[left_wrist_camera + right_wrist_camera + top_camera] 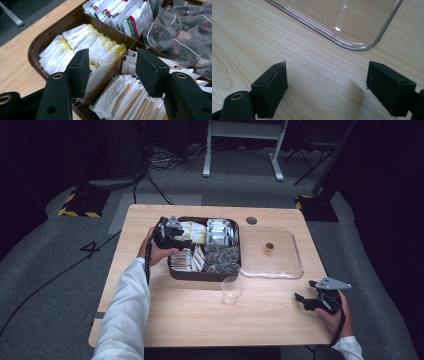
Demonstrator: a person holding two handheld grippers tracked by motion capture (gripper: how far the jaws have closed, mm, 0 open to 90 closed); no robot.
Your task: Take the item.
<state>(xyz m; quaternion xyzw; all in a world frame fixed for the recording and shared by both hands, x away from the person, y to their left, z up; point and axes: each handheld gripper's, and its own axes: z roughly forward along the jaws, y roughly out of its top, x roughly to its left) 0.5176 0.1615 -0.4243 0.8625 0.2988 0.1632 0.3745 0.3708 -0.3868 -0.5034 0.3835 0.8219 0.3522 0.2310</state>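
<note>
Left gripper view: left gripper [111,72] half open, empty, above sachets [100,51] in tray [37,47]; light, soft, crushable; pinch 1 by top edge.

Matt paper sachets [75,42] fill a glossy brown plastic tray [37,47] on a smooth wooden table [249,37].

I can read one sign for sure: a black "4" marked on the grey floor [30,285], left of the table at the left of the high view. The red-and-green print on my white sachets [132,22] and the lettering on the paper-wrapped sticks [125,100] is too blurred.
</note>
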